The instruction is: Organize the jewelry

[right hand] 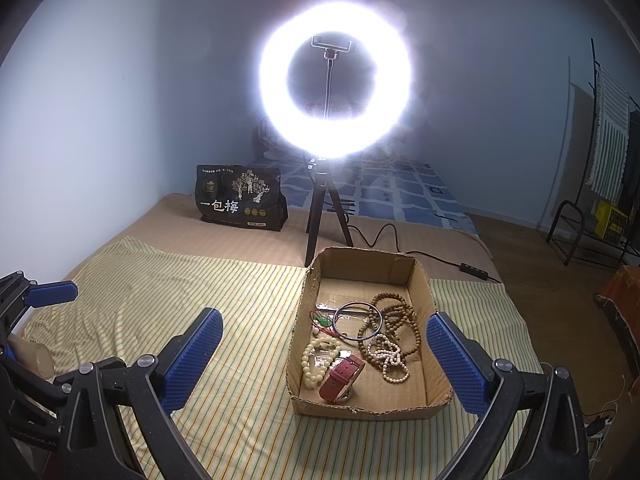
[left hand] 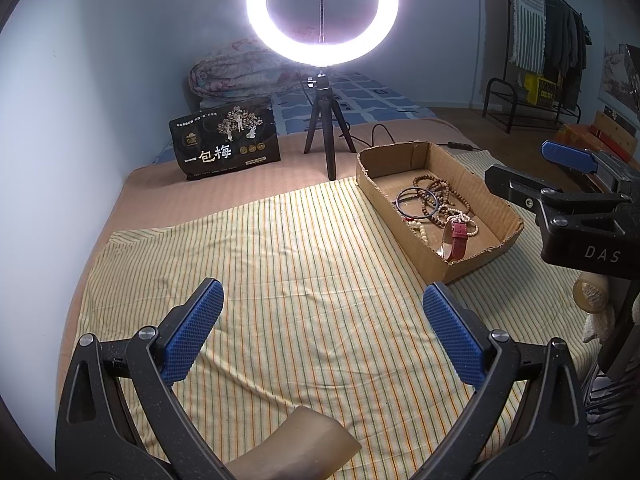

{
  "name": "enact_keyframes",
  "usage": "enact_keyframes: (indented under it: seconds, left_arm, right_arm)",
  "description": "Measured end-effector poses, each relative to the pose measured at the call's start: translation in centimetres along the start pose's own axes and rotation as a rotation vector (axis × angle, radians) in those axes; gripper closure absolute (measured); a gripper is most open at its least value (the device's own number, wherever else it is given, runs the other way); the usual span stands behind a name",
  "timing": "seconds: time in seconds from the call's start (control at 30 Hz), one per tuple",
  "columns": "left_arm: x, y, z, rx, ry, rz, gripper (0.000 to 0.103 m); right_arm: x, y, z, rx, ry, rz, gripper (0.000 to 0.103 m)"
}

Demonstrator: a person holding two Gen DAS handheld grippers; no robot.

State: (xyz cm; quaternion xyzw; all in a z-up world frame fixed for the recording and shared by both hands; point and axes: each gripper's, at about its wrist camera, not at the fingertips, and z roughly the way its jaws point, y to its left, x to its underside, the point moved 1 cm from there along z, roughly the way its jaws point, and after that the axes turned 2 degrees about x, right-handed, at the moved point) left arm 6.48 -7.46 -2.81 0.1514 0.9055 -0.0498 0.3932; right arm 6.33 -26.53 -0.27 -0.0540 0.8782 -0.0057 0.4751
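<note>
A shallow cardboard box [right hand: 420, 284] [left hand: 460, 164] sits on the striped cloth. It holds a red-strapped watch [right hand: 342, 376] [left hand: 456, 242], a dark bangle [right hand: 358, 322] [left hand: 416, 202], brown bead strands [right hand: 396, 312], a cream bead bracelet [right hand: 320, 360] and a white bead strand [right hand: 390, 360]. My right gripper [right hand: 324, 350] is open and empty, above the box's near end. My left gripper [left hand: 322, 324] is open and empty over bare cloth, left of the box. The right gripper also shows in the left wrist view [left hand: 568, 160], beyond the box.
A lit ring light on a black tripod [right hand: 326, 216] [left hand: 328, 136] stands behind the box, its cable [right hand: 400, 240] trailing right. A black snack bag [left hand: 226, 140] [right hand: 240, 196] stands at back left. The striped cloth [left hand: 280, 260] covers the bed. A clothes rack [left hand: 548, 40] is far right.
</note>
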Motion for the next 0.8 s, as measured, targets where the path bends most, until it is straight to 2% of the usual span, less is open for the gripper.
enact_keyframes:
  seconds: [0.57, 0.8]
  left_arm:
    - [-0.34, 0.69, -0.07, -0.009, -0.003, -0.014, 0.001]
    - [-0.45, 0.02, -0.64, -0.032, -0.04, 0.011, 0.001]
  right_arm:
    - [0.06, 0.03, -0.08, 0.0, 0.003, 0.0, 0.0]
    - [0.27, 0.06, -0.23, 0.002, 0.005, 0.001, 0.0]
